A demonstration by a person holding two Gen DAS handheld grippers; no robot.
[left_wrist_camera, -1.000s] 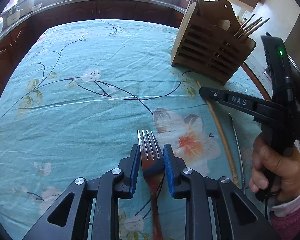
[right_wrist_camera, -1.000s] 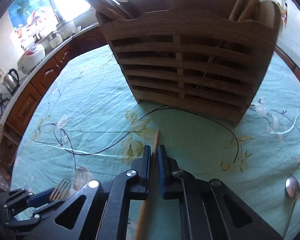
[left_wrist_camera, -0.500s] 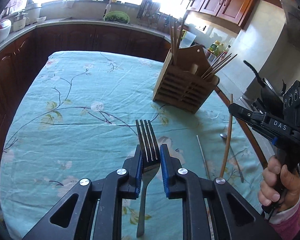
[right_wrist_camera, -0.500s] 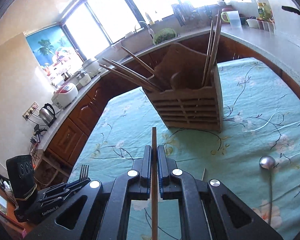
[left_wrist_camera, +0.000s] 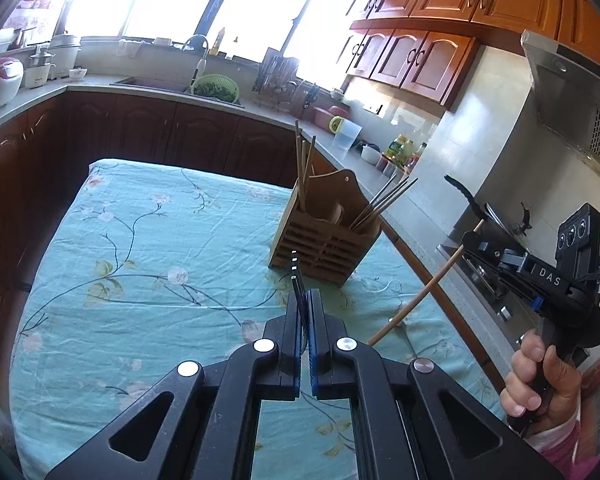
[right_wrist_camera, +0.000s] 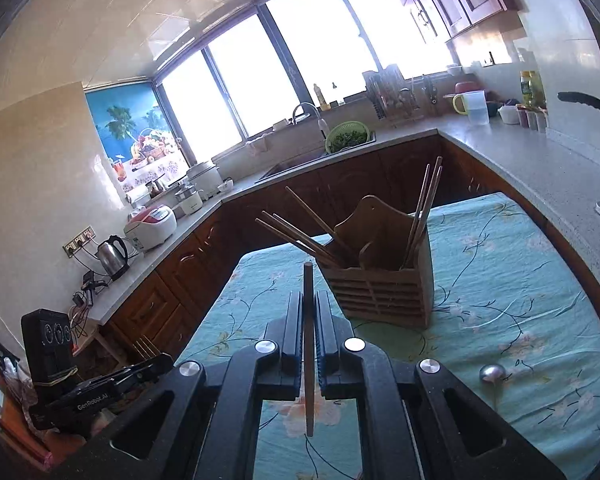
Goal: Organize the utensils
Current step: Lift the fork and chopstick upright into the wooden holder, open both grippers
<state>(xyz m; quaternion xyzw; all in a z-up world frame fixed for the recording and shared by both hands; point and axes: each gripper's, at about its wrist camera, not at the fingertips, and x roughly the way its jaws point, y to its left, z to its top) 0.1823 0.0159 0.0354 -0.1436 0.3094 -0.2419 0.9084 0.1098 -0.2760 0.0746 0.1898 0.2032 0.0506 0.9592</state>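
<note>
My left gripper [left_wrist_camera: 305, 296] is shut on a metal fork [left_wrist_camera: 297, 276], seen edge-on with tines forward, held above the table. My right gripper [right_wrist_camera: 309, 298] is shut on a wooden chopstick [right_wrist_camera: 308, 344], lifted clear of the table; it also shows in the left wrist view [left_wrist_camera: 420, 290] at the right. A slatted wooden utensil holder [left_wrist_camera: 326, 244] stands on the table ahead of both grippers, with several chopsticks leaning in it; the right wrist view shows it too [right_wrist_camera: 384, 288]. The left gripper and its fork tines [right_wrist_camera: 142, 347] appear low left in the right wrist view.
The table carries a teal floral cloth [left_wrist_camera: 148, 264]. A metal spoon [right_wrist_camera: 493, 372] lies on the cloth at the right. Dark cabinets and a counter [left_wrist_camera: 148, 88] ring the table's far and right sides. A stove with a pan [left_wrist_camera: 496, 224] is at the right.
Both grippers have risen well above the table with their utensils. The fork has turned from flat to edge-on. The chopstick has tilted from near upright to slanted.
</note>
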